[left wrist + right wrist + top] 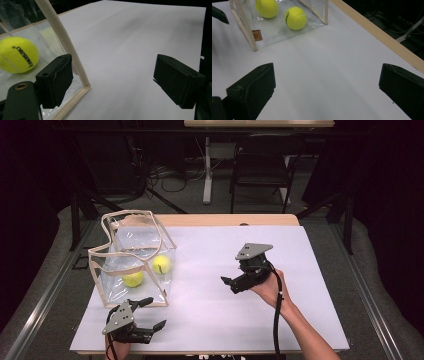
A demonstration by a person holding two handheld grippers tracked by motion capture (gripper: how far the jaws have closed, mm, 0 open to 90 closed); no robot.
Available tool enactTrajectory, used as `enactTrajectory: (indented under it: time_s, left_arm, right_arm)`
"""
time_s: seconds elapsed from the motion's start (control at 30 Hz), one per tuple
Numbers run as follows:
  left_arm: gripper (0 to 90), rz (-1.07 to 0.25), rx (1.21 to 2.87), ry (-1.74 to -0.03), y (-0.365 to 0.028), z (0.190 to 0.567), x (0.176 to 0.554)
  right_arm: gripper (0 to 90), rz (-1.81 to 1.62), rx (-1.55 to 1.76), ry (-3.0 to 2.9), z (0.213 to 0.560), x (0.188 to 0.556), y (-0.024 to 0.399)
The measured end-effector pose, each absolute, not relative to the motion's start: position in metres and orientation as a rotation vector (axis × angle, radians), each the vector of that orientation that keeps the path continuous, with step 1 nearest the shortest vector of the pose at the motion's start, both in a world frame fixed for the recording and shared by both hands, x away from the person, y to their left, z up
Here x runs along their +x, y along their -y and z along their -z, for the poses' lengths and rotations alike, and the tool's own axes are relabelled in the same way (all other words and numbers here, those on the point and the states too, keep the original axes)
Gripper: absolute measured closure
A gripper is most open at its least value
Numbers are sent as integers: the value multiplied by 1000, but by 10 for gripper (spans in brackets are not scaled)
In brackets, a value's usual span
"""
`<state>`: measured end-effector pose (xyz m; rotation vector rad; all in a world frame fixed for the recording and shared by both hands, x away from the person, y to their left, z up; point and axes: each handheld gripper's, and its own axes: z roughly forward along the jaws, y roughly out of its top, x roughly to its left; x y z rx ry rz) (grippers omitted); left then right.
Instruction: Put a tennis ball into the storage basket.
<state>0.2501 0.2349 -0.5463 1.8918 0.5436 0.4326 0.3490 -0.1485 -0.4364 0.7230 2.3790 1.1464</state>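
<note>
Resting apart, both grippers' jaws spread beside clear bag (135, 262).

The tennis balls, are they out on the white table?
No, both tennis balls sit inside the clear bag.

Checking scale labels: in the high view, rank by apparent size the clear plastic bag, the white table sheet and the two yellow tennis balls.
1. White table sheet
2. Clear plastic bag with beige trim
3. Two yellow tennis balls, which look alike
</note>
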Motion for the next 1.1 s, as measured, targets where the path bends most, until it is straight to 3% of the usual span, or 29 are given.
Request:
enactTrajectory:
  time_s: [1.1]
  left_arm:
    - [158,-434,1895,-546,-235,547,250]
  right_arm:
    - [8,-1138,826,-2314,482,304,203]
